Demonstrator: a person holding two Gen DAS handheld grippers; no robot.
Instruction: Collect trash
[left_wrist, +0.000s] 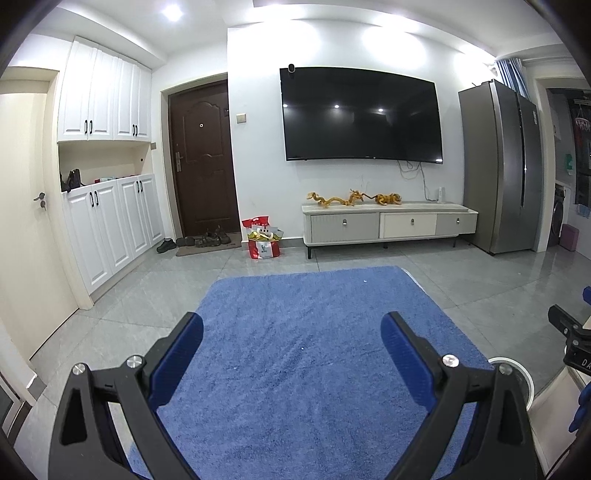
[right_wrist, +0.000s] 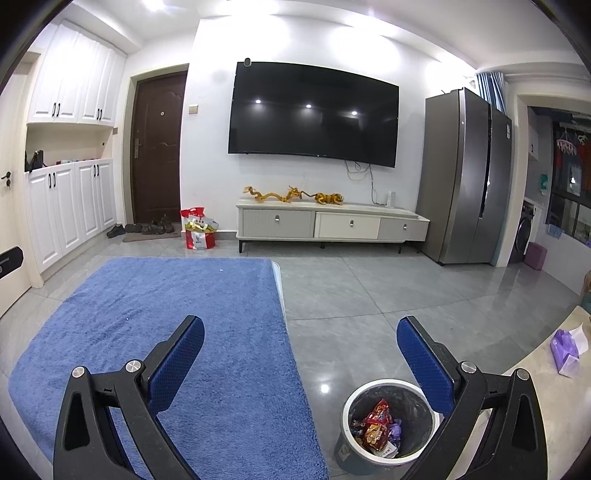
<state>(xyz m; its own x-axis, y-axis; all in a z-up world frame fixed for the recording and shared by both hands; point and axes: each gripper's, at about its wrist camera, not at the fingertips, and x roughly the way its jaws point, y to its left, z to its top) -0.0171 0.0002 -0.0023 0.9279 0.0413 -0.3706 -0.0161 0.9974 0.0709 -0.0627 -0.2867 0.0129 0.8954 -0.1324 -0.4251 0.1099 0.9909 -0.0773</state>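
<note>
My left gripper (left_wrist: 291, 332) is open and empty, held above a blue cloth-covered surface (left_wrist: 314, 332). My right gripper (right_wrist: 301, 336) is open and empty, over that surface's right edge. A white-rimmed trash bin (right_wrist: 388, 428) stands on the grey floor below, between the right fingers, holding red snack wrappers (right_wrist: 376, 421) and purple scraps. The bin's rim shows at the right of the left wrist view (left_wrist: 517, 373). The blue surface (right_wrist: 166, 332) carries only tiny white specks.
A purple tissue pack (right_wrist: 565, 350) lies on a beige table at the right. A red-and-white bag (right_wrist: 197, 229) stands by the brown door. A TV stand (right_wrist: 332, 221), a wall TV, a grey fridge (right_wrist: 465, 177) and white cabinets line the far walls.
</note>
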